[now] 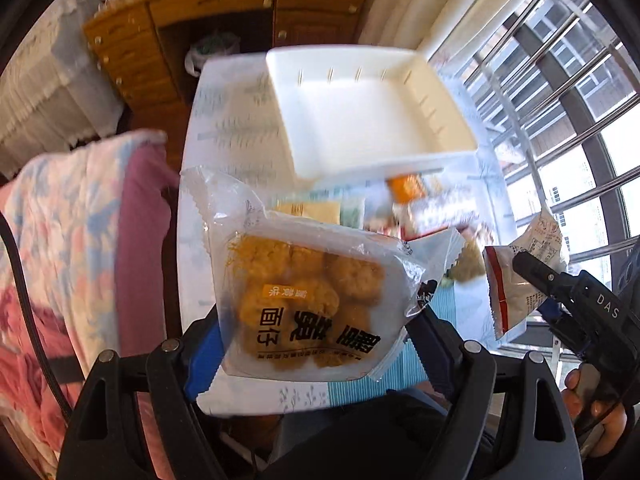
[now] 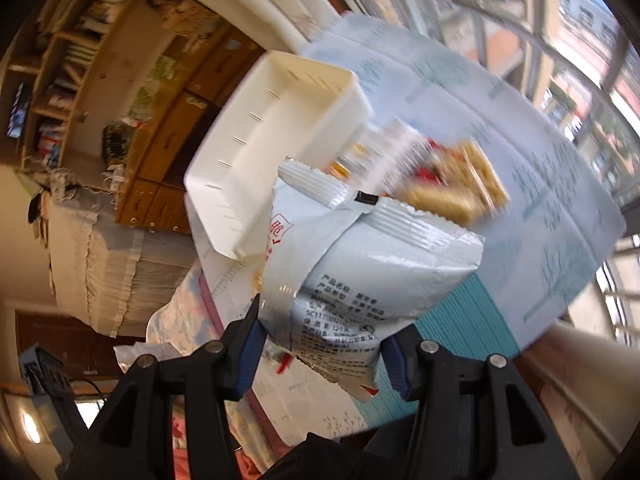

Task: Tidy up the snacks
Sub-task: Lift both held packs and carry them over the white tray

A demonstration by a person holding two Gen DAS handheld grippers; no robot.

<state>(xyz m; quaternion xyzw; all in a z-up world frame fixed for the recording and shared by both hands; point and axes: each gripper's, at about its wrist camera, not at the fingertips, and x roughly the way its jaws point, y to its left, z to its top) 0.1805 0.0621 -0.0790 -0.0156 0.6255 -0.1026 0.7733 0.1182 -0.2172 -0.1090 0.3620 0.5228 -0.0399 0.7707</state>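
Note:
My left gripper (image 1: 316, 332) is shut on a clear packet of golden fried snacks (image 1: 308, 292), held up above the table. My right gripper (image 2: 320, 340) is shut on a silvery white snack bag (image 2: 360, 276) with printed text on its back; the same bag (image 1: 516, 280) and the right gripper (image 1: 536, 276) show at the right of the left wrist view. An empty white bin (image 1: 376, 116) stands on the table beyond both packets, also seen in the right wrist view as the white bin (image 2: 272, 136). More snack packets (image 1: 408, 200) lie blurred on the table in front of the bin.
The table (image 1: 224, 120) has a pale printed cloth with a teal striped edge (image 2: 472, 320). A pink and blue quilt (image 1: 72, 240) lies to the left. A wooden desk with drawers (image 1: 160, 32) stands behind, and barred windows (image 1: 560, 100) are at the right.

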